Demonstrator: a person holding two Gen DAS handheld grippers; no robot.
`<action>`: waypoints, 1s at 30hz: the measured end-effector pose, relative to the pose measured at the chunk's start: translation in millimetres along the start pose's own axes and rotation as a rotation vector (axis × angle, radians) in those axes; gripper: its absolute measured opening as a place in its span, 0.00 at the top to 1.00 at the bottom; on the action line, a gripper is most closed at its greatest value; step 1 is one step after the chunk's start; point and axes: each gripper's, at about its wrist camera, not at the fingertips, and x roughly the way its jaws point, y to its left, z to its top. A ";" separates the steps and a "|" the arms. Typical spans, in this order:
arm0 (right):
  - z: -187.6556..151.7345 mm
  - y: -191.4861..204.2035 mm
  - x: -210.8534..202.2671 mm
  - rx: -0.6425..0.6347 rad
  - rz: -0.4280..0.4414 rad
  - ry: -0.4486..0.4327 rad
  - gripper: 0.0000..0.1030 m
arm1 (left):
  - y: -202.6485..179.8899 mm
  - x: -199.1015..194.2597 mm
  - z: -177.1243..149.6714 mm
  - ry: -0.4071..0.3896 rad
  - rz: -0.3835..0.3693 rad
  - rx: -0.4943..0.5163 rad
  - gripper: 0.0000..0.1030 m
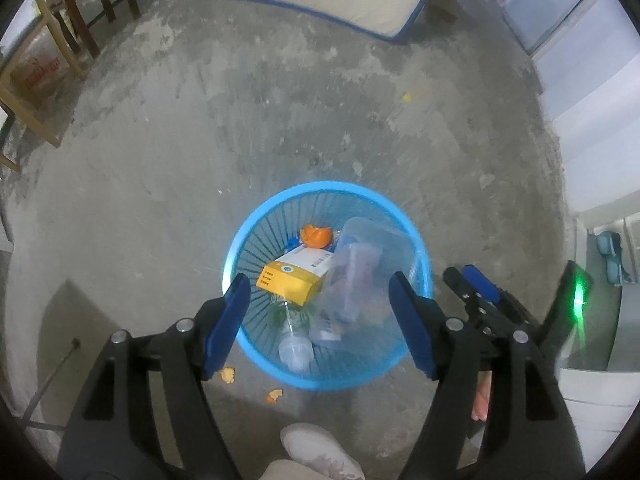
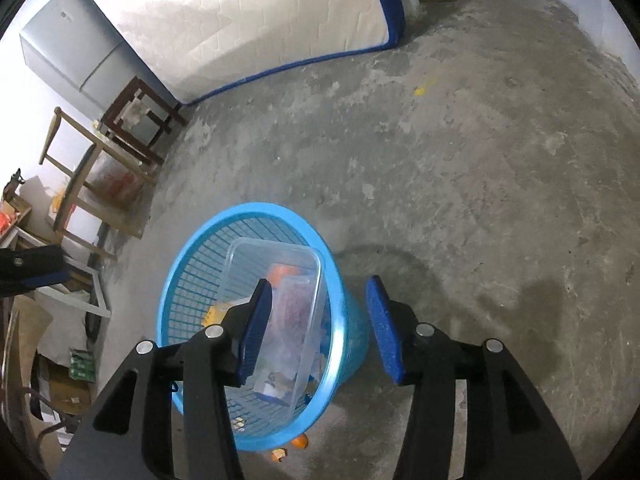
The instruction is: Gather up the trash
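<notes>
Right wrist: container (image 2: pixel 276 304) hides basket (image 2: pixel 188 264) contents.

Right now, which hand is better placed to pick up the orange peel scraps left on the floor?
Left. The peel scraps lie right beside the left gripper, whose open fingers hang over the blue basket. In the right gripper's view they sit behind the basket's near side.

A white mattress (image 2: pixel 256 20) with blue edging stands on its side on the bare concrete floor (image 2: pixel 460 168). Left of the mattress stands a grey fridge (image 2: pixel 68 56). In front of the fridge is a dark wooden stool (image 2: pixel 140 120), and nearer, a pale wooden chair (image 2: pixel 84 184). A white shoe (image 1: pixel 316 452) rests on the floor.
</notes>
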 end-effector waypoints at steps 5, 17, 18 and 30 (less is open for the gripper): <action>-12.7 5.5 -38.1 0.001 0.009 -0.038 0.53 | -3.1 -79.2 -24.1 -0.083 -0.017 0.024 0.34; -77.6 71.6 -176.6 -0.142 0.175 -0.102 0.39 | 68.9 -341.7 -243.6 -0.486 0.075 -0.038 0.27; -85.9 86.2 -189.4 -0.178 0.204 -0.095 0.38 | 80.2 -358.8 -268.1 -0.525 0.095 -0.066 0.26; -179.8 257.4 -263.7 -0.548 0.540 0.111 0.37 | 155.3 -381.0 -494.7 -0.659 0.255 -0.298 0.19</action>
